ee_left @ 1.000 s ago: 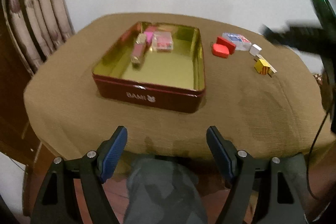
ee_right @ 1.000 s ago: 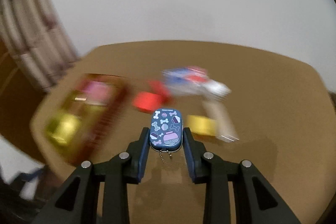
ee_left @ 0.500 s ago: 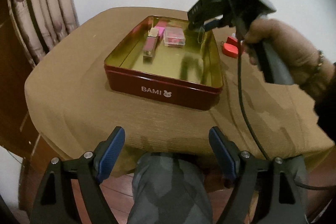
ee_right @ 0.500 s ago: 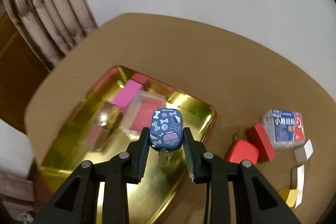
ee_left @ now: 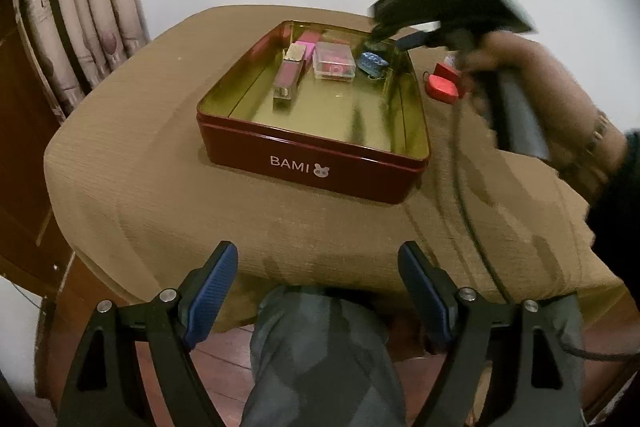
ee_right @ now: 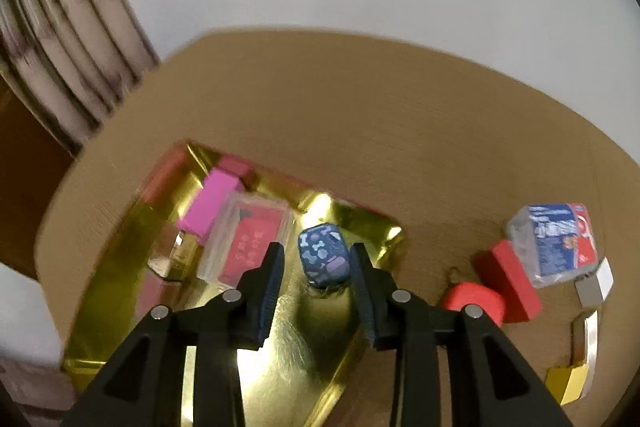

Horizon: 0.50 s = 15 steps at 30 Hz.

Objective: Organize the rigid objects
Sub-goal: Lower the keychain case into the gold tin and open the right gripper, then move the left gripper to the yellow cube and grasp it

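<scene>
Released, blue case now lies beside clear box in tin.

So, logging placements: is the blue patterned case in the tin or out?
In. The blue case lies on the tin floor beside the clear box, between open right gripper fingers.

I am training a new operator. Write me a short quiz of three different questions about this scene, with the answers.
1. True or false: the right gripper is shut on the small blue patterned case.
2. Where does the blue case lie? A) in the red metal tin with gold inside B) on the brown tablecloth C) on the floor
3. Fill in: the left gripper holds ____.

Key: 1 false, its fingers stand apart; 2 A; 3 nothing.
</scene>
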Each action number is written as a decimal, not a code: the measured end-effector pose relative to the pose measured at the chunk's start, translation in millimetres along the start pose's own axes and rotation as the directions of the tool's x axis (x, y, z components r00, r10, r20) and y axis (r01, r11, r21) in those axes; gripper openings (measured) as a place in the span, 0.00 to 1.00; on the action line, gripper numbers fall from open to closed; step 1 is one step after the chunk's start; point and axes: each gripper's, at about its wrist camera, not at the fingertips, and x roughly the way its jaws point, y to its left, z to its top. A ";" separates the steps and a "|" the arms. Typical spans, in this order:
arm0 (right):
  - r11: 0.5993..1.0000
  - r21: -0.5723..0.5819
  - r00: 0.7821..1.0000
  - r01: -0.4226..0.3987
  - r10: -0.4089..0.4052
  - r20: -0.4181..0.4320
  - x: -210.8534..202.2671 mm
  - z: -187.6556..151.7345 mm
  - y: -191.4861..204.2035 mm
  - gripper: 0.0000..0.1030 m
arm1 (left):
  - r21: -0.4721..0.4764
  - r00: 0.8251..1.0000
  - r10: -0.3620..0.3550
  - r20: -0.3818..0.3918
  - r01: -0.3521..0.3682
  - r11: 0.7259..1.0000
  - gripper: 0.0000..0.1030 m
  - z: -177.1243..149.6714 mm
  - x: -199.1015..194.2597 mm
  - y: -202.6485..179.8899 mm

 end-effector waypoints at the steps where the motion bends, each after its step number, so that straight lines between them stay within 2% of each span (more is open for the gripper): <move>1: 1.000 0.023 0.999 -0.013 0.012 0.030 -12.5 -5.4 -10.3 0.33 | 0.006 1.000 0.008 0.005 -0.008 1.000 0.76 -0.3 0.2 -2.0; 4: 0.996 0.089 0.988 0.025 -0.038 0.153 -63.6 -35.5 -60.8 0.34 | 0.039 1.000 0.017 0.019 -0.018 0.999 0.76 -2.3 -1.8 -9.9; 7: 0.974 0.123 0.952 0.192 -0.215 0.219 -103.6 -73.0 -115.5 0.35 | 0.079 1.000 0.013 0.023 -0.015 0.997 0.76 -5.8 -3.4 -21.4; 8: 0.959 0.123 0.933 0.255 -0.277 0.228 -115.6 -84.8 -135.3 0.37 | 0.099 1.000 0.011 0.022 -0.013 0.995 0.76 -7.1 -3.9 -27.1; 10: 0.901 0.111 0.877 0.419 -0.433 0.209 -127.9 -110.9 -177.5 0.38 | 0.135 1.000 0.003 0.023 -0.006 0.991 0.76 -9.2 -5.6 -38.8; 12: 0.857 0.131 0.839 0.499 -0.516 0.173 -135.0 -129.4 -214.2 0.38 | 0.169 1.000 -0.022 0.020 0.018 0.985 0.76 -10.4 -8.1 -53.0; 15: 0.816 0.204 0.817 0.541 -0.567 0.102 -139.4 -155.3 -263.2 0.38 | 0.214 0.998 -0.062 0.012 0.058 0.975 0.77 -6.4 -8.6 -77.0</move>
